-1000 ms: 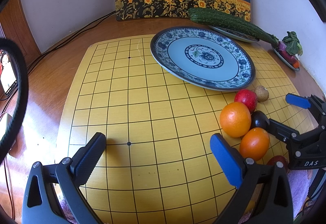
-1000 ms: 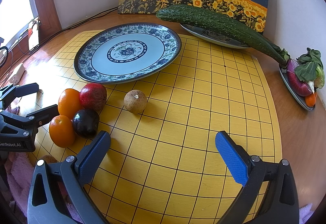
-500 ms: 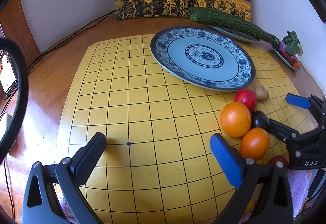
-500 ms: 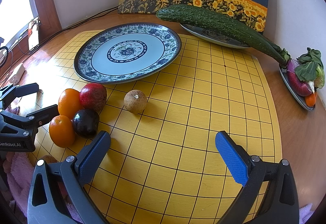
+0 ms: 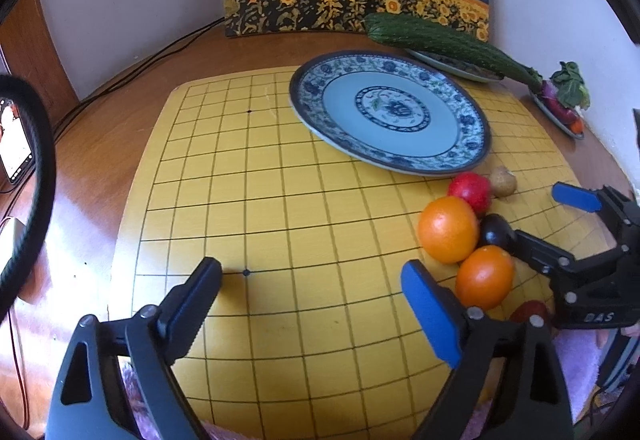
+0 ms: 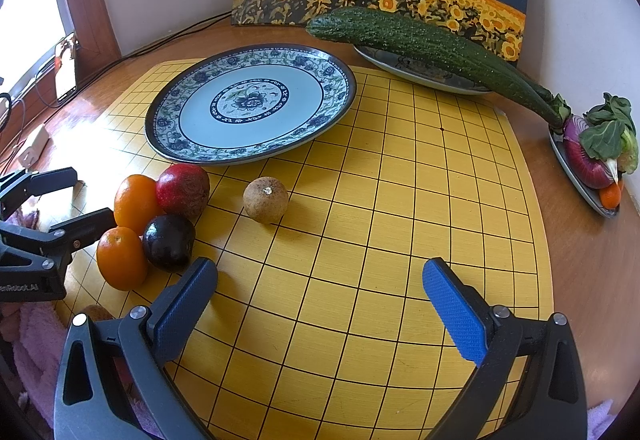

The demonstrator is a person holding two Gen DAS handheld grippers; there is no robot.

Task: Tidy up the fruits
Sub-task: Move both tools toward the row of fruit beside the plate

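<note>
Left gripper (image 5: 312, 296), right gripper (image 6: 320, 292): both released, holding nothing. Near blue-patterned plate (image 6: 168, 128): two glossy oranges (image 6: 134, 202), red fruit (image 6: 183, 189), dark plum (image 6: 168, 241) clustered; brown fruit (image 6: 265, 199) just right.

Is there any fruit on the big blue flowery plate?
No, the blue plate is bare; the oranges, red fruit and dark fruit sit on the yellow board.

Two oranges (image 6: 136, 203) (image 6: 121, 258), three plates (image 6: 340, 96) (image 6: 400, 65) (image 6: 576, 176), one cucumber (image 6: 420, 44).
</note>
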